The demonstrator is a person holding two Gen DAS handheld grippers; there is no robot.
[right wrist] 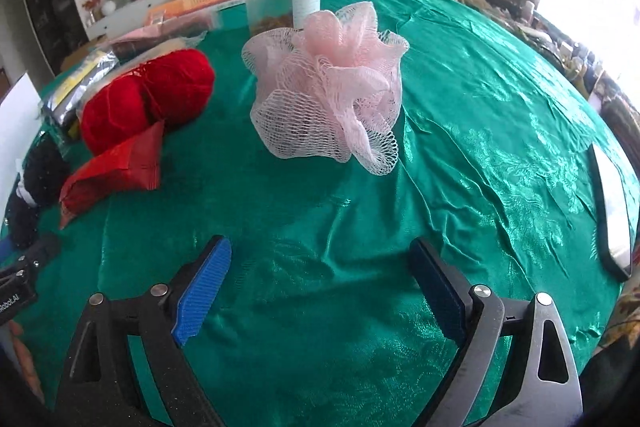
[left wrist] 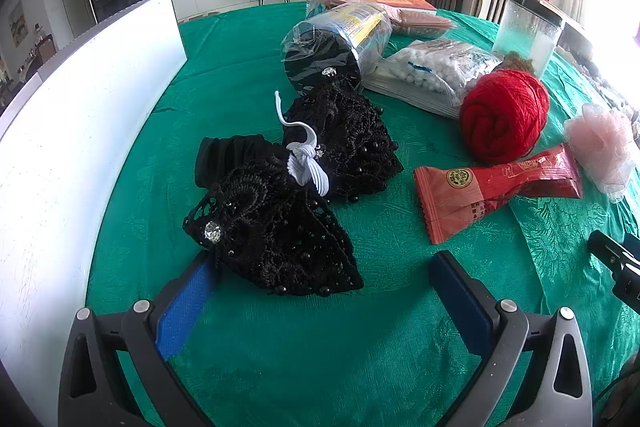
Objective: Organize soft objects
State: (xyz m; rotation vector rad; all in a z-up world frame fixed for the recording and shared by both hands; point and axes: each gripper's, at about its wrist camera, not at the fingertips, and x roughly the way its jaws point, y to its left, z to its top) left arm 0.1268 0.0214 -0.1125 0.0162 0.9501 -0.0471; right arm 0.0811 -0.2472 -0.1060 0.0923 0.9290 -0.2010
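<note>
Glossy green satin tablecloth (right wrist: pixel 480 115), pink netted mesh pouf (right wrist: pixel 332 83), matt red yarn (left wrist: pixel 504 117), beaded black lace (left wrist: pixel 276 227).

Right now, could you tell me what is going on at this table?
A person holds a tool in each hand over a green tablecloth strewn with soft things. The left tool is open, with black lace pieces just ahead of it. The right tool is open too, facing a pink mesh pouf. Red yarn and a red packet lie between. Nothing is gripped yet.
</note>
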